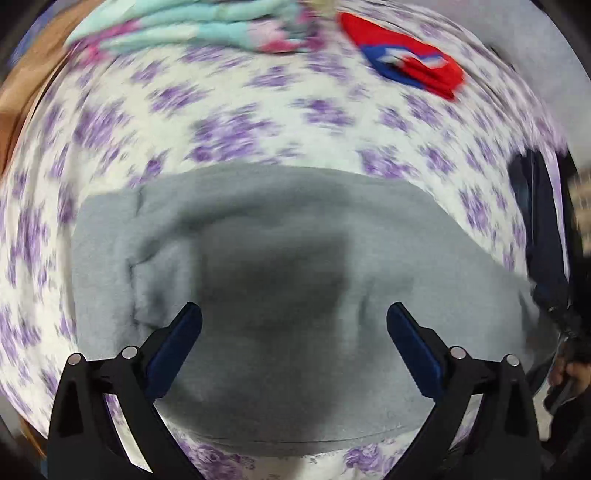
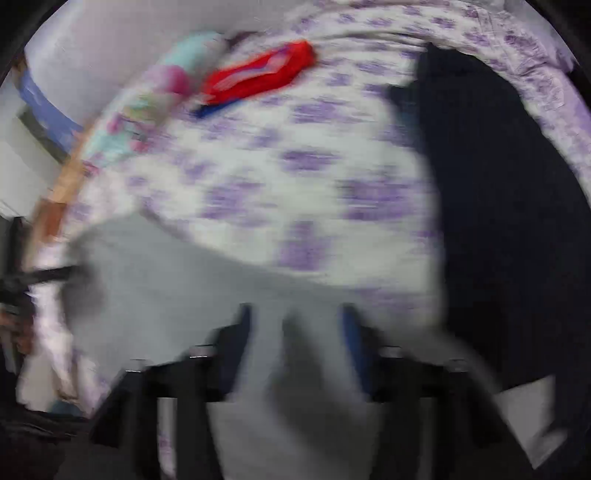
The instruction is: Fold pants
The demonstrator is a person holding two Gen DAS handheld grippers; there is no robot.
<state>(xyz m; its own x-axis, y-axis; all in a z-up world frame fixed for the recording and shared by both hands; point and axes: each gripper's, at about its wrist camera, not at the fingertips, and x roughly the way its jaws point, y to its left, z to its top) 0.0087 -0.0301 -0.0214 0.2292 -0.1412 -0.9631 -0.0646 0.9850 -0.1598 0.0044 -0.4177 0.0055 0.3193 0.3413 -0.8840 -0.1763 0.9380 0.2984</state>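
Note:
Grey pants (image 1: pixel 280 266) lie folded on a bed sheet with purple flowers (image 1: pixel 258 122). My left gripper (image 1: pixel 294 314) is open and empty just above the grey cloth, its blue-padded fingers (image 1: pixel 177 343) wide apart. In the blurred right wrist view the grey pants (image 2: pixel 177 280) lie at the lower left, and a strip of grey cloth runs between the fingers of my right gripper (image 2: pixel 295 314). The jaws stand partly apart around that cloth; the blur hides whether they pinch it.
A red and blue garment (image 1: pixel 410 55) (image 2: pixel 258 77) and a teal and pink folded cloth (image 1: pixel 192 26) (image 2: pixel 162 88) lie at the far side of the bed. A dark navy garment (image 2: pixel 498 221) (image 1: pixel 535 229) lies to the right. A wooden edge (image 1: pixel 22 85) is at the left.

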